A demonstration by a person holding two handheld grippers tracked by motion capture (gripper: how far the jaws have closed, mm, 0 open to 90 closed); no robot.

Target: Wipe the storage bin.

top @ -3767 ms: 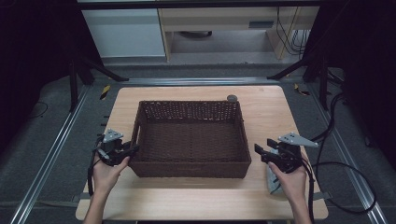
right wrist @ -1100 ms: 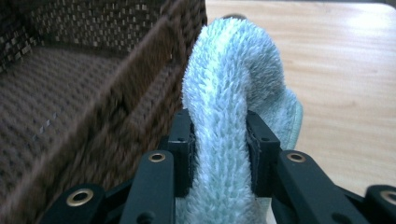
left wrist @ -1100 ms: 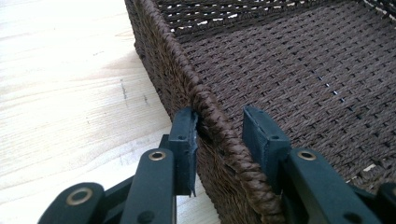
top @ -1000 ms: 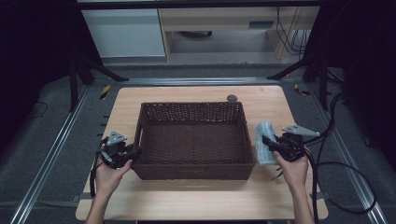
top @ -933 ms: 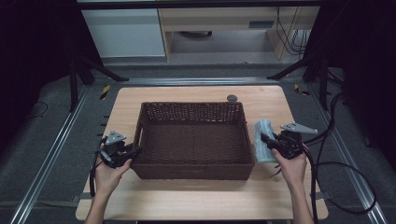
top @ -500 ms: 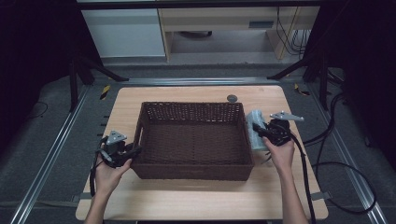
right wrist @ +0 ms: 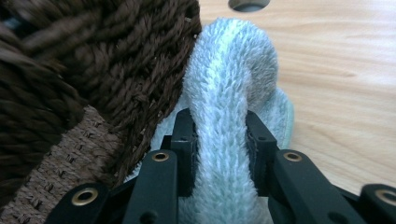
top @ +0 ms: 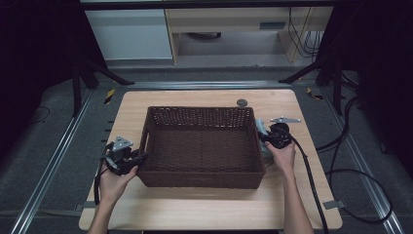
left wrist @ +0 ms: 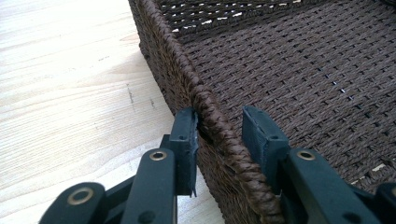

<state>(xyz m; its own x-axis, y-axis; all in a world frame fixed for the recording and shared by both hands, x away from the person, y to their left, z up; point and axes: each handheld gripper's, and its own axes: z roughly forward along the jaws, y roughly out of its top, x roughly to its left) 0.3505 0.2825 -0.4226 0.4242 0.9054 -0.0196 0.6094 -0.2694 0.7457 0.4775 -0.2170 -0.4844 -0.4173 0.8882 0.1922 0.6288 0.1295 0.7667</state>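
At the near edge of the table (top: 204,209), the person's two forearms come in from the bottom. The left gripper (left wrist: 218,135) sits at the left wall of the woven basket (top: 202,178), with the braided rim running between its jaws. The outer pad looks like it's touching the weave, the inner one stands a bit off, so I'd call it straddling the rim rather than really clamping it.

Over on the right, the right gripper (right wrist: 219,140) is clenched on a fold of a pale blue towel (right wrist: 233,93), and the jaws have just been closing on it. The fluffy loop bulges up past the pads and is pressed against the outside of the basket's right wall, so the towel is not in the basket yet, it's hanging just beside the right rim, over the table.

What could go wrong, I think: the towel's loose part drags on the rough weave and snags when it's lifted over, or the basket gets shoved sideways because the left side isn't holding it firmly. The grip is only on one fold too, so it could slip out.

Farther back there's a round hole (top: 242,103) in the tabletop, then the white cabinet (top: 129,34) beyond.
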